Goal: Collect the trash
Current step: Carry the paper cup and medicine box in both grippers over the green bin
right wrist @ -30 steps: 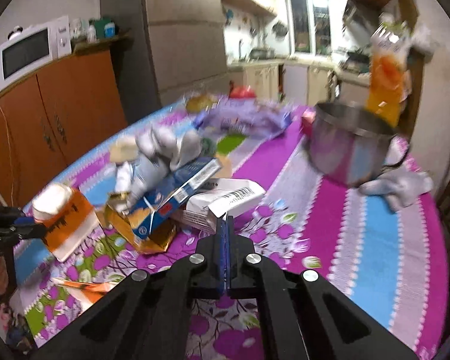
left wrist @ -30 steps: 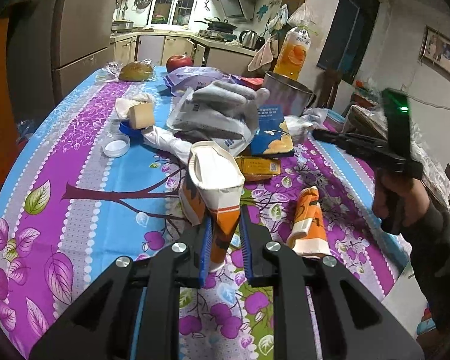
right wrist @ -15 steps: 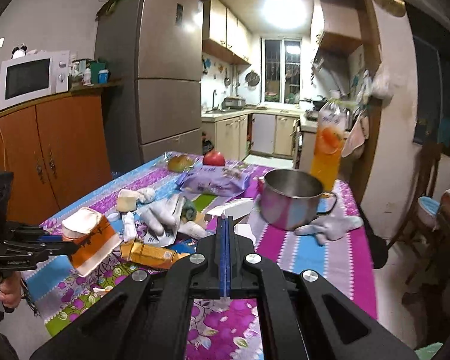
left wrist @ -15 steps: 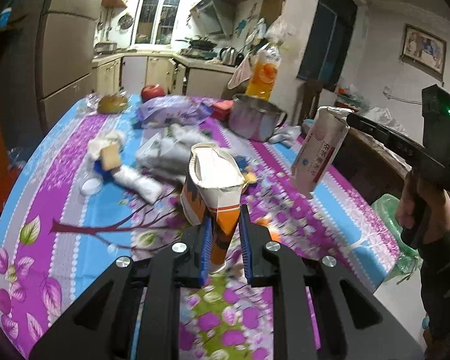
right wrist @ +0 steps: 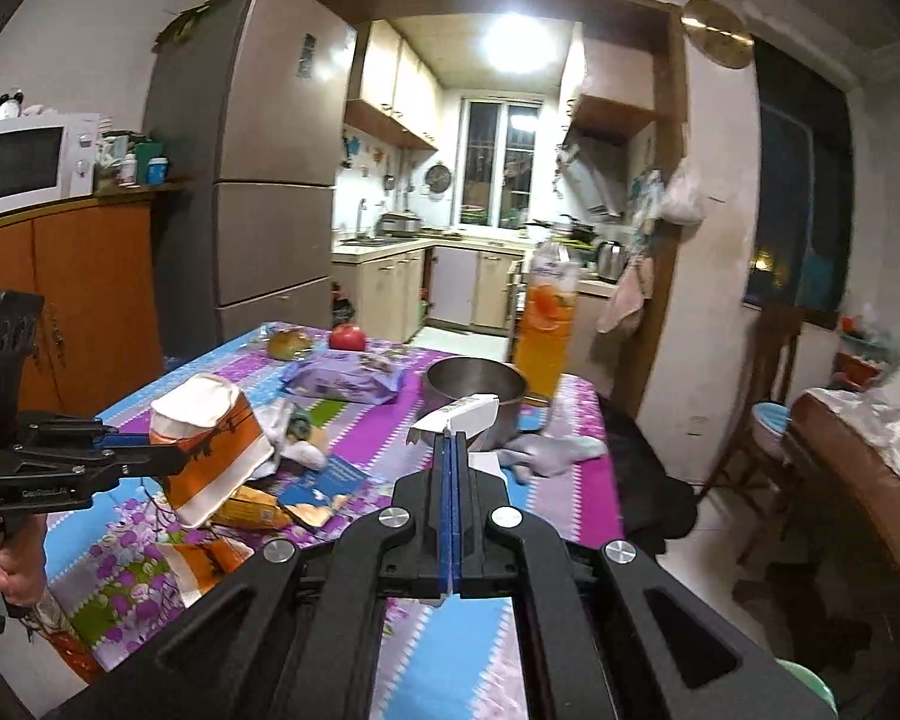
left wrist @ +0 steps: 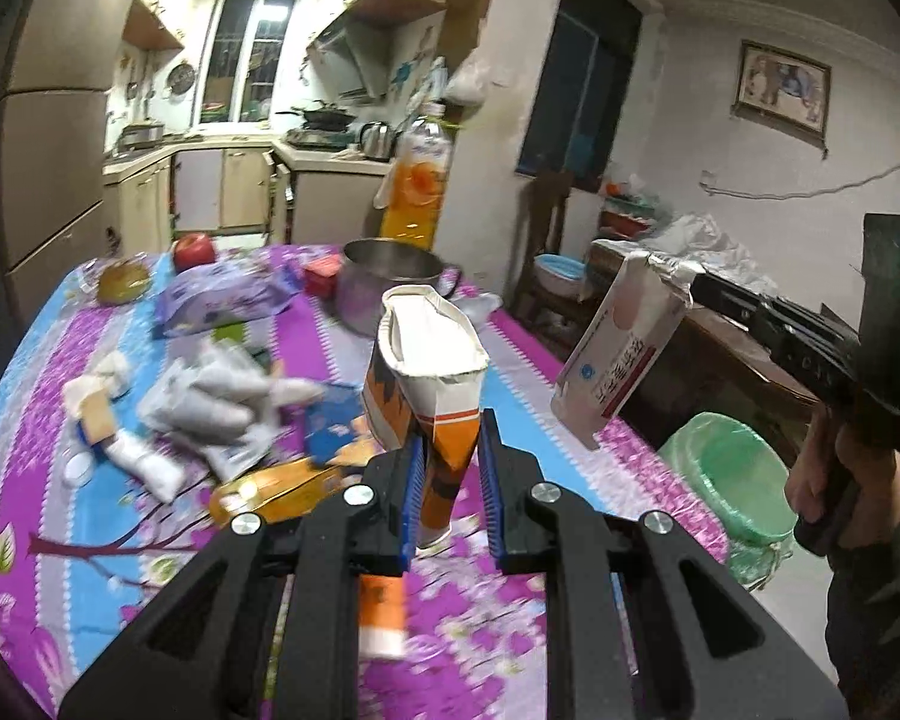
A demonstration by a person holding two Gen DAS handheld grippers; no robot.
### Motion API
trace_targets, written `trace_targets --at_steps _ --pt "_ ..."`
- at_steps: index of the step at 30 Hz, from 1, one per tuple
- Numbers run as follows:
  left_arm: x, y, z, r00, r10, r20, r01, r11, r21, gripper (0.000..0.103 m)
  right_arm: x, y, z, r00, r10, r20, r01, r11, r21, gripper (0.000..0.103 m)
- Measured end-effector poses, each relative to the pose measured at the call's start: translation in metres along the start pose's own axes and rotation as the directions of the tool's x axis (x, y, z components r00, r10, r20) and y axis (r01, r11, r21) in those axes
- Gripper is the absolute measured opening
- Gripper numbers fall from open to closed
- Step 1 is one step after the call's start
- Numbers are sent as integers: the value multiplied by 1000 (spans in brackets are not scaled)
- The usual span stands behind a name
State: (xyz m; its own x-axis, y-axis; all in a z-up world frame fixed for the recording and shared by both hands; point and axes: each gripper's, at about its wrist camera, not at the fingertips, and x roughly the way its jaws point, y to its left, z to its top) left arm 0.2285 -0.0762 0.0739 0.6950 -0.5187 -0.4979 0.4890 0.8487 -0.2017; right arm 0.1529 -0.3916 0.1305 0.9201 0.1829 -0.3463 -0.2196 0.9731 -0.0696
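While both cartons are held up off the surface (left wrist: 60,360), handling looks easy: empty paperboard, light, crushable, a bit slick on the print.

Left gripper (left wrist: 448,480) is clamped on the lower, already pinched end of the orange carton (left wrist: 426,372); open top points up. That folded end is the right hold, since the hollow body would just cave. Right gripper (right wrist: 452,456) is fully closed on the thin top seam of the white carton (left wrist: 618,354), which hangs below it, tilted. A seam grip is thin, so a swing could work it loose.

The bin (left wrist: 732,474), green-lined, sits on the floor just past the surface's right edge; the white carton is near it but still over the edge, and the orange one is further left, over the surface.

The floral cloth still carries more litter left of the bin: a yellow wrapper (left wrist: 282,489), a blue packet (left wrist: 330,429), another orange piece (left wrist: 381,615), gloves. Pot (left wrist: 384,285), juice bottle (left wrist: 417,180) and apple (left wrist: 193,250) are at the far end, probably not trash. Kitchen beyond.
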Motion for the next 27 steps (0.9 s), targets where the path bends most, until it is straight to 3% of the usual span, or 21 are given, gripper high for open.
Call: trace_targets --at_steps 12,27 --pt "35 -92 23 998 -69 9 68 994 89 16 -77 -70 -21 986 -162 -48 167 976 139 1" --pt "74 -206 27 985 -171 -12 171 971 170 16 -147 -154 -65 928 -345 -138 371 882 291 1"
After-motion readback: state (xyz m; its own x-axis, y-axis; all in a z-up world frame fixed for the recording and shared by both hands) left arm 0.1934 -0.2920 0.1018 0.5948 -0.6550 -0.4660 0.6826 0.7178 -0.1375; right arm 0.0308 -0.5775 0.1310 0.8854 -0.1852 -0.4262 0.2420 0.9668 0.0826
